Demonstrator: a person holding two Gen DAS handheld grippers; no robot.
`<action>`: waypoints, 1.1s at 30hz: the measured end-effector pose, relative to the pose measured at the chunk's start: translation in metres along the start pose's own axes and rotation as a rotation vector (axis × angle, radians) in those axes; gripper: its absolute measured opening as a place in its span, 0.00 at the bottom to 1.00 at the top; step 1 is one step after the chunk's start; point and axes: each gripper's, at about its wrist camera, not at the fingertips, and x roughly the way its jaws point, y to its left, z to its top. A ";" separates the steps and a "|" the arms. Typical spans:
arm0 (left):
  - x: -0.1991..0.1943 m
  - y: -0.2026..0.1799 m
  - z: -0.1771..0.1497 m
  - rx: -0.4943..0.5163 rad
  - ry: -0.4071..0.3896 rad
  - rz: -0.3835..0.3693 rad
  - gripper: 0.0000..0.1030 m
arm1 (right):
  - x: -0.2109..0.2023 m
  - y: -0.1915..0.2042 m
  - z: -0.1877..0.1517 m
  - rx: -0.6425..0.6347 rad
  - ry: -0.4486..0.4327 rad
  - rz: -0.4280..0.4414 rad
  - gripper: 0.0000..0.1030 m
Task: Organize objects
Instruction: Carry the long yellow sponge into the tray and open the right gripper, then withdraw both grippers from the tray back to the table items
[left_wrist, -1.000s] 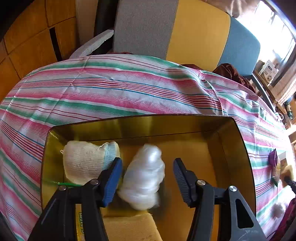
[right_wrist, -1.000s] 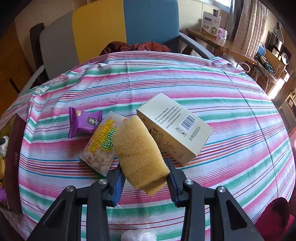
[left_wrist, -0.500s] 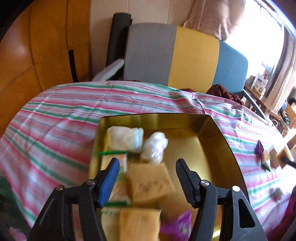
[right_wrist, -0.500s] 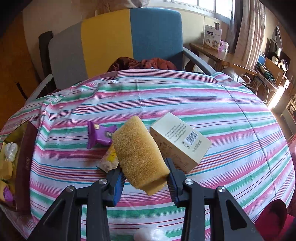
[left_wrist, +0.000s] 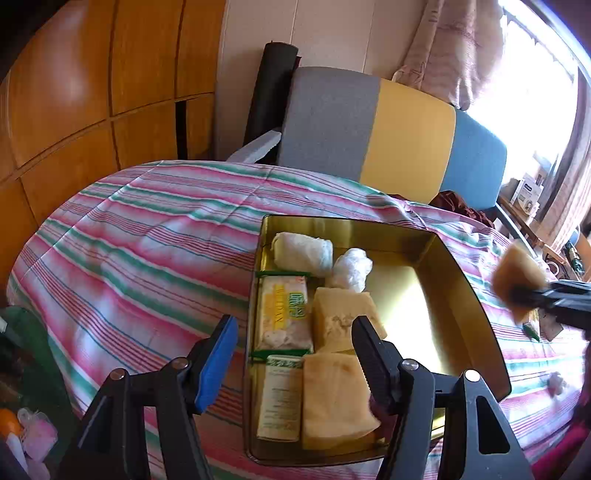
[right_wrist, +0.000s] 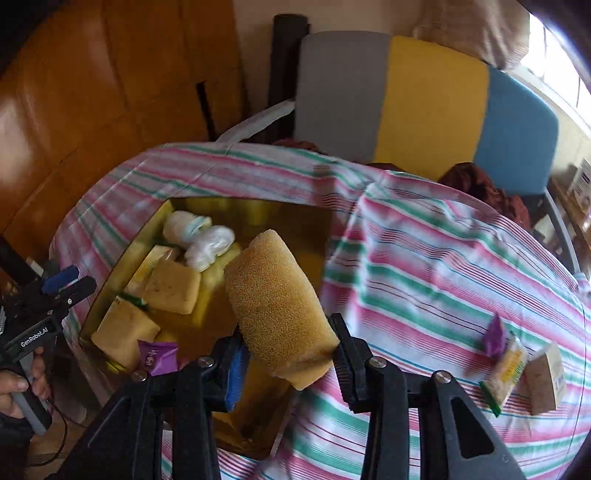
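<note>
A gold tin (left_wrist: 461, 295) sits on the striped tablecloth. It holds a white rolled cloth (left_wrist: 303, 253), a clear plastic wad (left_wrist: 351, 271), a yellow-green snack packet (left_wrist: 284, 314) and two tan sponges (left_wrist: 343, 317). A purple packet (right_wrist: 157, 356) lies in its near corner. My left gripper (left_wrist: 293, 350) hangs open over the tin's near left edge with nothing between its fingers. My right gripper (right_wrist: 290, 354) is shut on a rolled tan sponge (right_wrist: 277, 306), held in the air above the tin's right half. The left wrist view shows that sponge (left_wrist: 517, 273) at the far right.
On the cloth to the right lie another purple packet (right_wrist: 495, 338), a snack packet (right_wrist: 508, 369) and a beige box (right_wrist: 546, 380). A grey, yellow and blue chair (left_wrist: 369, 122) stands behind the table. A hand (right_wrist: 22, 376) holds the left gripper's handle.
My left gripper has drawn back up and leftward out of the tin, leaving the plastic wad inside. My right gripper has swung left with the sponge, from above the box to above the tin.
</note>
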 end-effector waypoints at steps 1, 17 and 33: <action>-0.001 0.002 -0.002 -0.002 0.000 0.001 0.63 | 0.013 0.013 0.000 -0.019 0.029 -0.008 0.40; -0.007 0.009 -0.012 -0.012 -0.026 0.029 0.66 | 0.071 0.068 -0.023 -0.037 0.120 0.141 0.67; -0.036 -0.029 -0.015 0.092 -0.098 0.022 0.69 | -0.001 0.023 -0.039 0.098 -0.059 0.111 0.67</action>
